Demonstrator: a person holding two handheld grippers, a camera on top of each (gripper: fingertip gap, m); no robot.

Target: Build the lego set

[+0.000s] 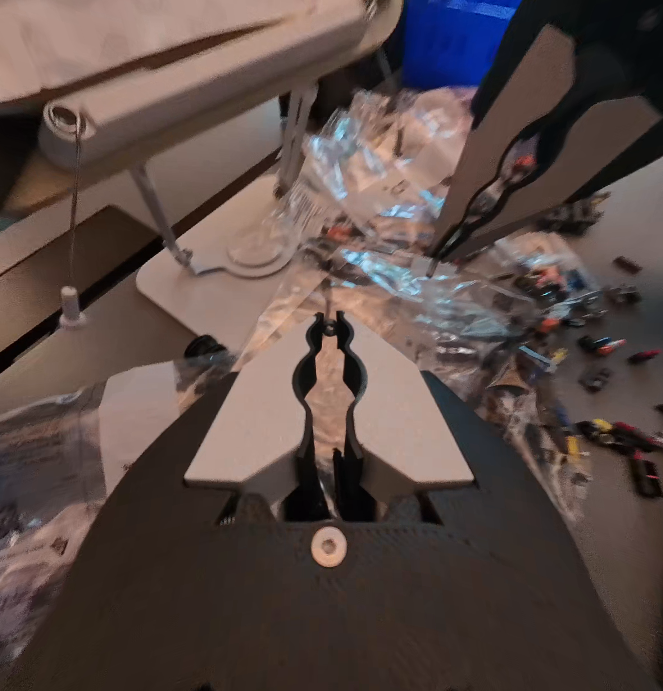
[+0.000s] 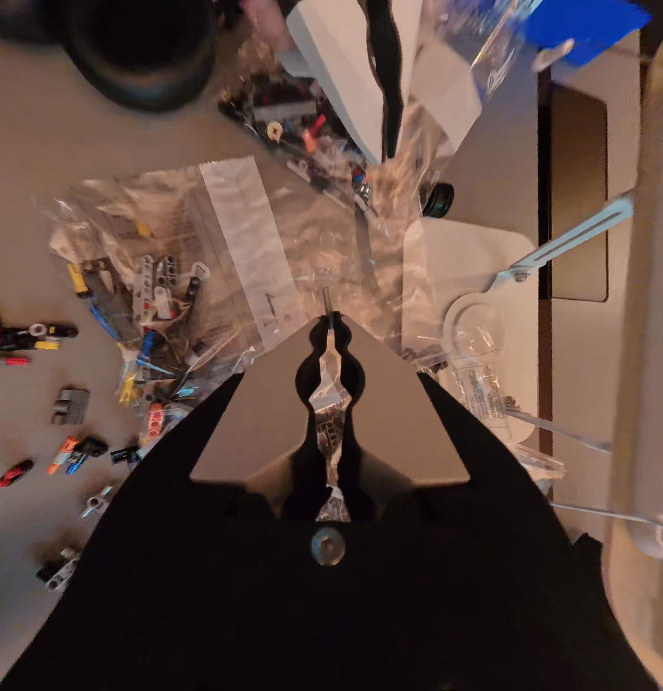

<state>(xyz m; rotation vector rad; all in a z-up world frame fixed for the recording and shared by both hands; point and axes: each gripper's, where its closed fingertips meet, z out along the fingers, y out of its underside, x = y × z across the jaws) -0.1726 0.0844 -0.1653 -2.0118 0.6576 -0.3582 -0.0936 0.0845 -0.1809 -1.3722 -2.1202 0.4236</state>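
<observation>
My left gripper (image 1: 328,323) is shut on a small black ring-like lego piece (image 1: 328,329), with a thin grey stem (image 1: 325,299) sticking out past the tips. It hovers over clear plastic bags (image 1: 378,179). My right gripper (image 2: 331,321) is shut on a short grey axle (image 2: 327,299) that pokes out forward. The right gripper also shows in the left wrist view (image 1: 436,258), up and to the right, tips pointing down at the bags. The left gripper shows at the top of the right wrist view (image 2: 389,153). The two grippers are apart.
Clear bags with lego parts (image 2: 154,284) cover the beige table. Loose coloured pieces (image 1: 602,355) (image 2: 23,336) lie scattered. A white stand base (image 1: 195,299) (image 2: 472,261) and a small black wheel (image 1: 204,346) (image 2: 438,200) sit nearby. A blue box (image 1: 445,45) and a big black round object (image 2: 135,48) stand farther off. My hands' fingertips stand some 9 cm from each other. To the small black wheel (image 2: 438,200): left tips about 12 cm, right tips about 20 cm. Look for it in the left wrist view (image 1: 210,345) too.
</observation>
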